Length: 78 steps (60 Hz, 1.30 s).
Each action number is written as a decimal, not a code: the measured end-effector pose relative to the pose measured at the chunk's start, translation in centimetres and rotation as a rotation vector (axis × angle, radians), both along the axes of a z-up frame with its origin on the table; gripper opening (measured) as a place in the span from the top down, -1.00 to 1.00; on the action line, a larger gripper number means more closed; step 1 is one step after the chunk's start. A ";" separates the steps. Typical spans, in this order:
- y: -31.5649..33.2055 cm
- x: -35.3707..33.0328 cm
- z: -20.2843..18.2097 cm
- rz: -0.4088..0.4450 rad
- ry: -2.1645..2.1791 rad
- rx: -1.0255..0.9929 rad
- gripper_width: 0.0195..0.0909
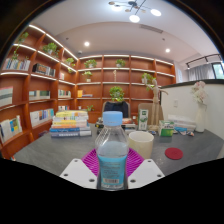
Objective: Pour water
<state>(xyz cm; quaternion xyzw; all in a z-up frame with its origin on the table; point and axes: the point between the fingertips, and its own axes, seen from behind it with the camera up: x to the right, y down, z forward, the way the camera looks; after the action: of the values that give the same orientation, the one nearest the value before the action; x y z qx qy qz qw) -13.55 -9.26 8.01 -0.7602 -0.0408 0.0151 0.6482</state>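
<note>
A clear plastic water bottle [112,152] with a blue cap and a light blue label stands upright between my gripper's [112,170] two fingers. Both magenta pads [90,160] sit close against its sides, and the fingers appear shut on it. Whether its base rests on the grey table [45,150] is hidden. Just beyond the bottle, a little to its right, stands a cream-coloured cup [140,143]. A small red lid [174,153] lies on the table farther right.
A stack of books [70,124] lies on the table beyond the fingers to the left. A potted plant [117,97] and small items stand behind the cup. Wooden bookshelves [30,90] line the room's far walls.
</note>
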 end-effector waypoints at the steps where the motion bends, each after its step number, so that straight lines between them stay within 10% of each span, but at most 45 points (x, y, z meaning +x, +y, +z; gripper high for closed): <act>1: 0.2 -0.4 0.3 0.004 0.017 0.000 0.71; 54: 9.3 0.3 8.6 -0.082 2.116 0.086 0.66; 78: 10.0 -2.3 9.5 -0.020 1.402 -0.032 0.66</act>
<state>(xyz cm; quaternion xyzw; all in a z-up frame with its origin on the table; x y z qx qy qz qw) -15.82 0.72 17.56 -0.5812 0.3940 0.4964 0.5105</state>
